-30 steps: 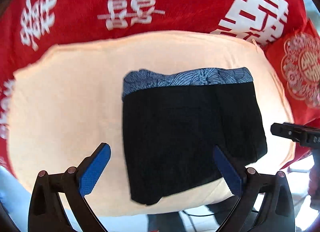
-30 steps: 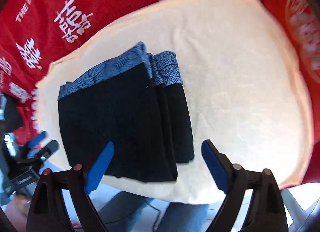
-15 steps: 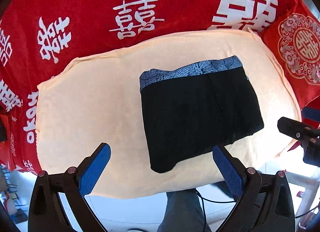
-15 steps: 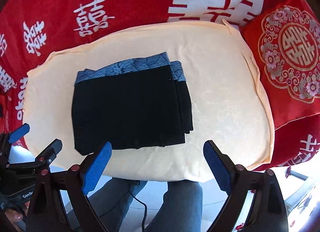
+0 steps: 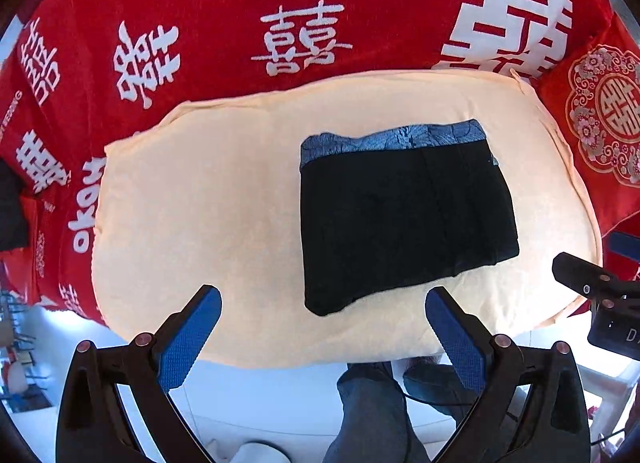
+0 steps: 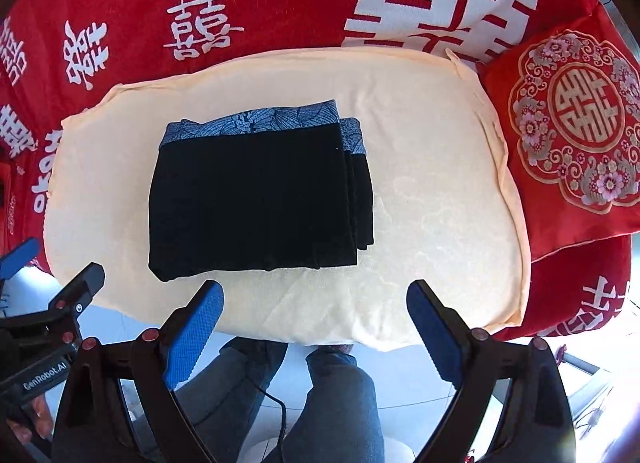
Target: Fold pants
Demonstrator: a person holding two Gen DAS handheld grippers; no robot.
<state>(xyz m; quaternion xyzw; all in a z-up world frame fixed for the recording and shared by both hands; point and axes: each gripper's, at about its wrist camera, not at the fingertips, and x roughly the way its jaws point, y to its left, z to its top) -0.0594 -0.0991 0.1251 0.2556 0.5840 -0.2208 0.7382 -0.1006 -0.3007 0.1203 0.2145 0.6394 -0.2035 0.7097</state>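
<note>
The black pants (image 5: 404, 219) with a blue patterned waistband lie folded into a compact rectangle on a cream cushion (image 5: 200, 203). They also show in the right wrist view (image 6: 256, 195), with stacked layers visible at their right edge. My left gripper (image 5: 322, 317) is open and empty, held back over the cushion's near edge. My right gripper (image 6: 314, 307) is open and empty, also near the cushion's front edge, apart from the pants. Each gripper shows at the edge of the other's view.
A red bedspread (image 5: 240, 3) with white characters lies behind the cushion (image 6: 440, 223). A red embroidered pillow (image 6: 576, 143) sits to the right. The person's jeans-clad legs (image 6: 332, 395) and a cable are below, on a pale floor.
Both grippers have pulled back and up from the folded pants, so the pants look smaller and farther. The pants have not moved.
</note>
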